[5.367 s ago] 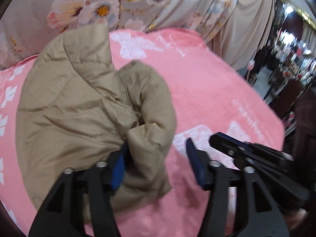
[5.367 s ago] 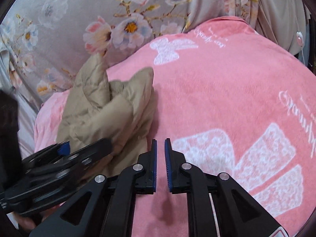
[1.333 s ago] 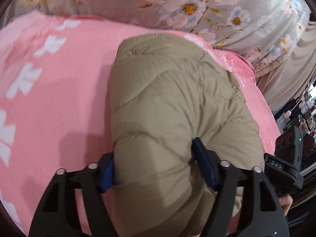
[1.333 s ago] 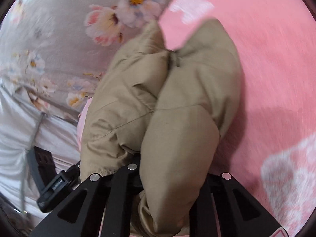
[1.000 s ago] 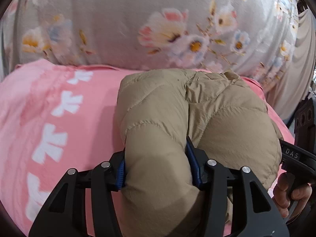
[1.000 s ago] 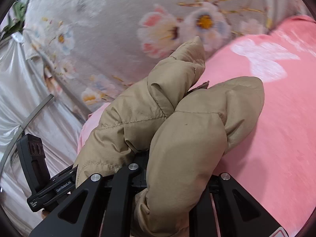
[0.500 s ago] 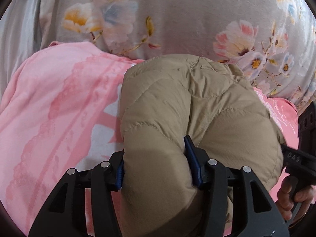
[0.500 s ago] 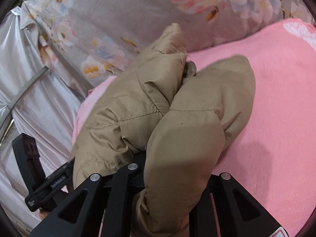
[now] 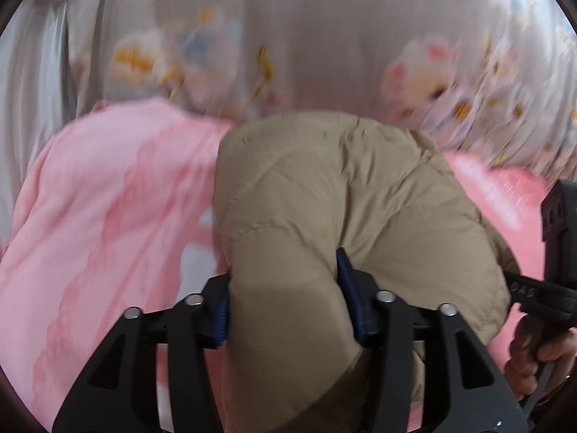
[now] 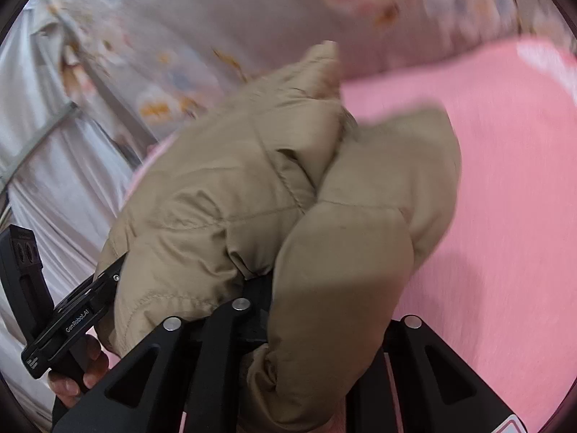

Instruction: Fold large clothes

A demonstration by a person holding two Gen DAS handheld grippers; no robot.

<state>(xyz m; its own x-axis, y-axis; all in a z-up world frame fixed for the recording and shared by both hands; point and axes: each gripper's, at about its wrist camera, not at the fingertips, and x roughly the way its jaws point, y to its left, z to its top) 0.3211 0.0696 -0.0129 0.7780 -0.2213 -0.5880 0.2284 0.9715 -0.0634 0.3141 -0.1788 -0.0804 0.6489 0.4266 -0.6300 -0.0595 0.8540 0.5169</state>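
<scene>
I am looking over a pink blanket that is covering the whole work surface, with a grey floral curtain hanging behind it. A tan puffer jacket, bundled into a thick padded mass, is lying on the blanket near its far edge, close to the curtain. My left gripper is holding a fat roll of that jacket between its blue pads, and its jaws have just been opening a little with the fabric between them. My right gripper is clamping another fold of the jacket; its fingertips are buried under the cloth. Each view is showing the other hand on its handle.
</scene>
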